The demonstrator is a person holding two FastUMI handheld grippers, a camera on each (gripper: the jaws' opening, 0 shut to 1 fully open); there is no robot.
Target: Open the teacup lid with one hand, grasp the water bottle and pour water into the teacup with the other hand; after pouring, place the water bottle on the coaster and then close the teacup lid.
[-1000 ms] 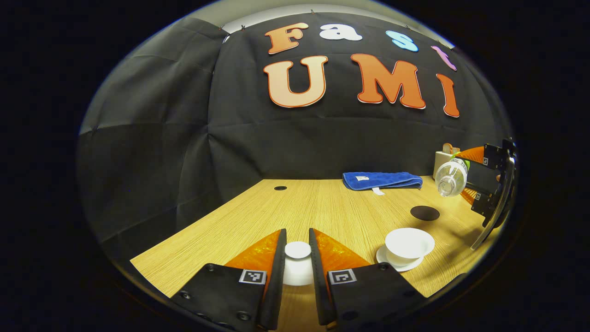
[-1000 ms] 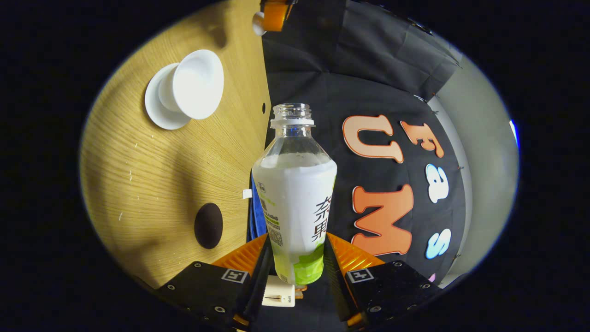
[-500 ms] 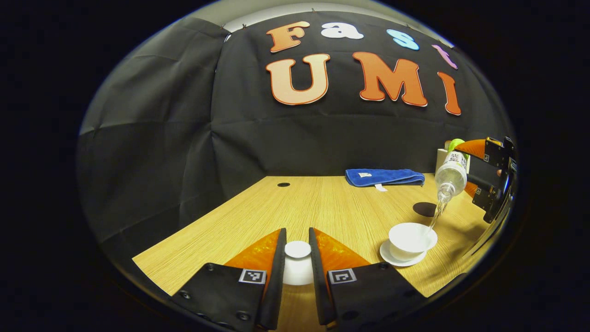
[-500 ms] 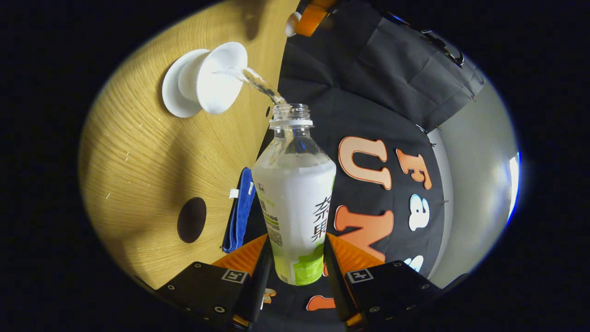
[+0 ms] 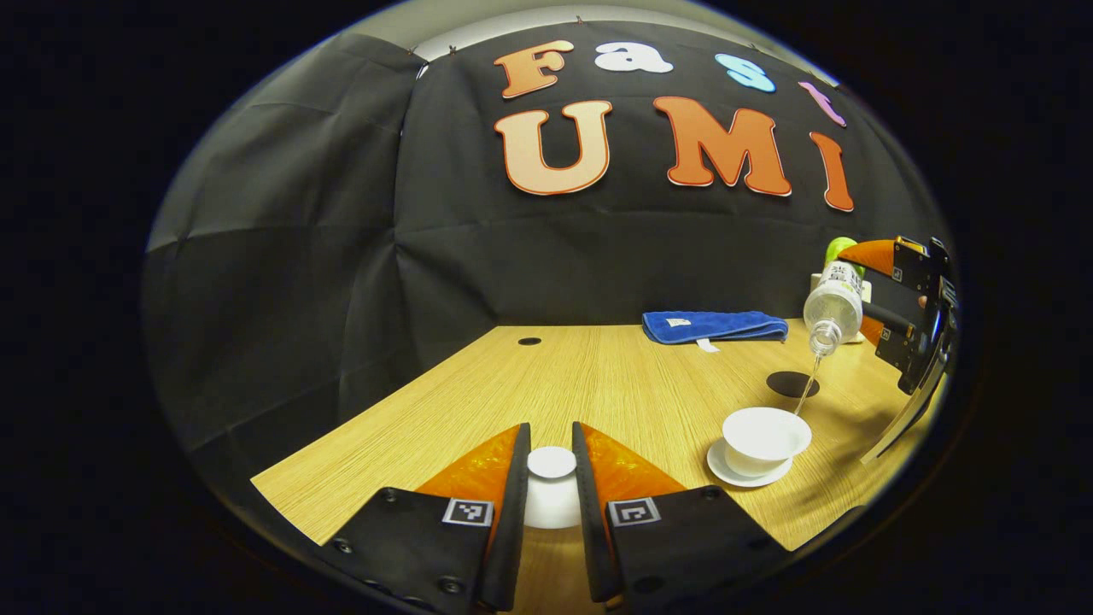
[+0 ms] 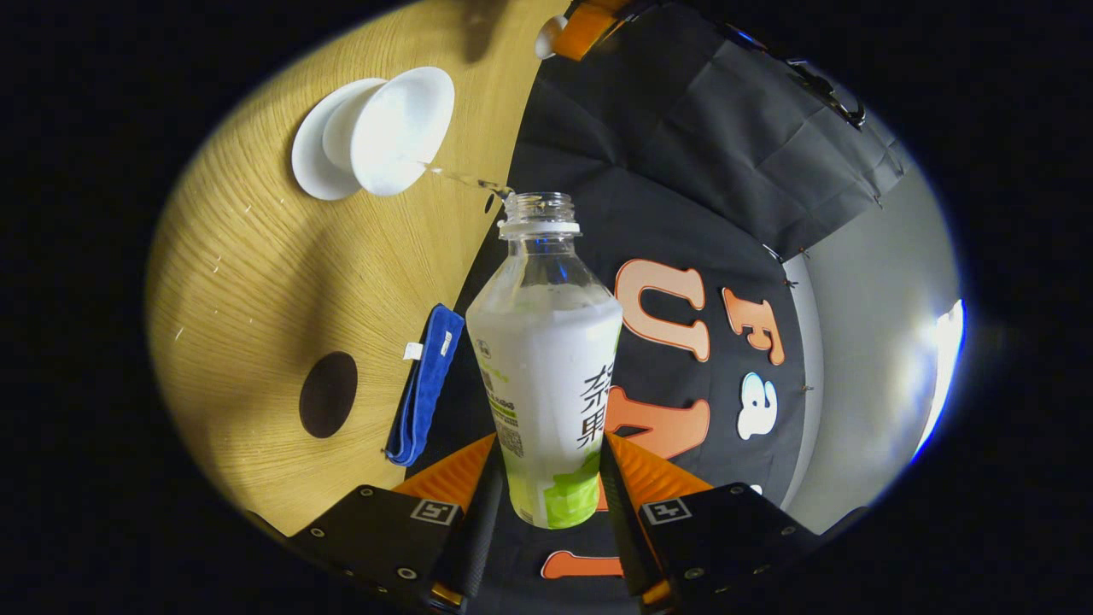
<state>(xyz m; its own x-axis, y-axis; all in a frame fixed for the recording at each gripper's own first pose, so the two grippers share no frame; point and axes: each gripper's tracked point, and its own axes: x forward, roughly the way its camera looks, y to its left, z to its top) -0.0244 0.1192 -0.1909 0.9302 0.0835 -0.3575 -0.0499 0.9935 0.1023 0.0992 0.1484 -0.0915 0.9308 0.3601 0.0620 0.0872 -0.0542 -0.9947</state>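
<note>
My left gripper [image 5: 551, 465] is shut on the white teacup lid [image 5: 552, 491], held over the table's near edge. The uncovered white teacup [image 5: 762, 437] stands on its saucer [image 5: 726, 472] to the right. My right gripper [image 6: 546, 478] is shut on the clear water bottle [image 6: 546, 359], which has a white and green label and no cap. The bottle [image 5: 832, 306] is tipped mouth-down above the cup, and a thin stream of water [image 5: 805, 389] falls into the teacup [image 6: 401, 128]. The dark round coaster [image 5: 791, 383] lies behind the cup, and the coaster [image 6: 327, 395] is bare.
A folded blue towel [image 5: 716, 325] lies at the back of the wooden table [image 5: 598, 376], near the wall. A small dark hole [image 5: 528, 341] marks the table's far left part. A pale box stands behind the bottle at the far right.
The bottle has tipped further and risen a little. Water began to flow half a second ago and has thinned to a narrow stream. The left gripper and lid have stayed put.
</note>
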